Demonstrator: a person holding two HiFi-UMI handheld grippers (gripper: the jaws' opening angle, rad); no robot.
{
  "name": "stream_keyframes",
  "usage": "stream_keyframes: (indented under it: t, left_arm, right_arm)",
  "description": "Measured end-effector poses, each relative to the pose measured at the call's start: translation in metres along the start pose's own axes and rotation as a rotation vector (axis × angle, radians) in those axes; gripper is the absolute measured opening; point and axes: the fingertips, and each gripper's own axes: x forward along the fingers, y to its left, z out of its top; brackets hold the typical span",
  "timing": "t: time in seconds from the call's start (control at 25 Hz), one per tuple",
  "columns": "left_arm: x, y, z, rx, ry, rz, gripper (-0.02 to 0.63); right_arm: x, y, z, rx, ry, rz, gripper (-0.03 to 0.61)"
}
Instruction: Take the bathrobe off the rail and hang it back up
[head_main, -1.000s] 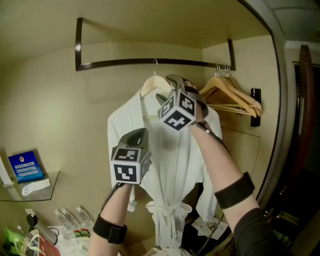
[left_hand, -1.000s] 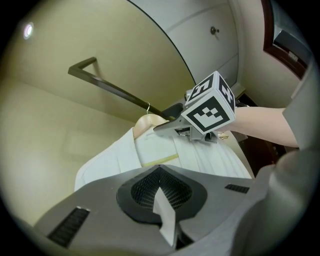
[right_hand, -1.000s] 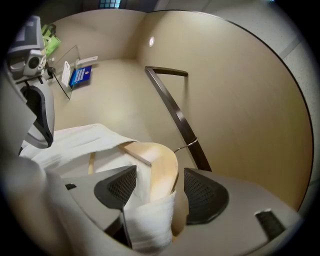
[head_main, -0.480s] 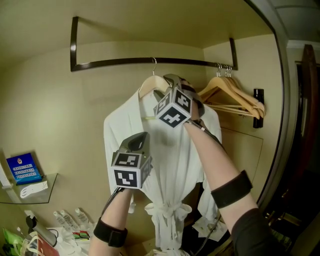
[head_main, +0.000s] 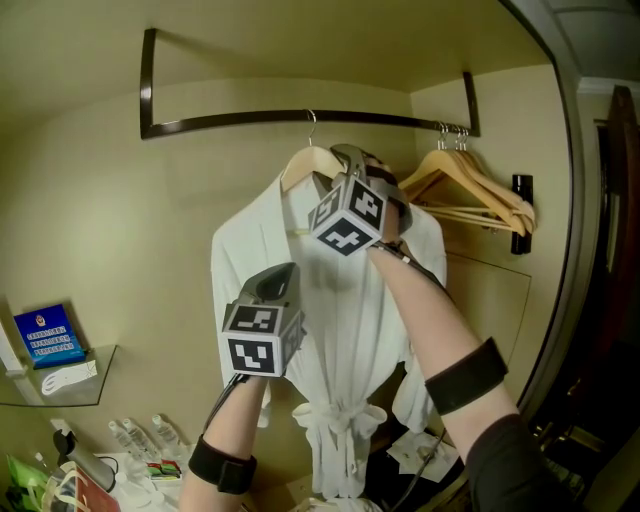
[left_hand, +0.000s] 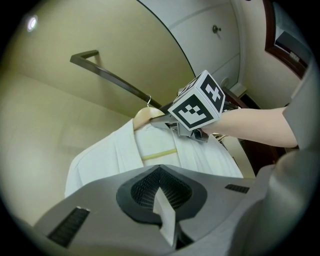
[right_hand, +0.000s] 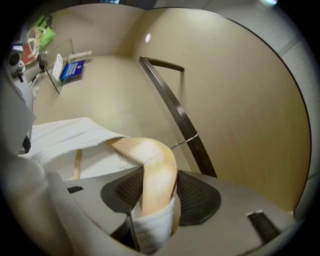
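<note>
White towelling bathrobe hangs on a pale wooden hanger, whose wire hook sits over the dark metal rail fixed to the beige wall. The robe is on the rail, front facing out, with its belt tied in a knot low down.

The right tongs are raised to the hanger's right shoulder. In the right gripper view the wooden arm, with a fold of robe cloth wrapped over it lower down, runs straight between the 2 dark ribbed pads and meets them on both sides. These tongs have just been closing, with the hanger between them, and now clamp it. In the head view their marker cube covers part of the robe's collar.

The left tongs are held lower, in front of the robe's left front panel. Their halves are pressed together. A pale sliver shows at the seam where they meet; whether it is robe cloth cannot be told.

Both forearms reach up from below, each with a black band round it.

Further right on the same rail hang bare wooden hangers, apart from the robe's hanger. At lower left a glass shelf carries a blue card, and small bottles stand below it.
</note>
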Motion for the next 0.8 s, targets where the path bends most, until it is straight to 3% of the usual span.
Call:
stream_keyframes:
  t: [0.36,0.8]
  left_arm:
    - [-0.005,0.012,0.000,0.001,0.007,0.021,0.000]
    - [-0.007,0.023,-0.003,0.003,0.008,0.044,0.000]
  right_arm:
    - [0.004,-0.007,-0.003,0.012,0.012,-0.029,0.209]
    - [-0.011,-0.031,0.023,0.009,-0.040,-0.076,0.208]
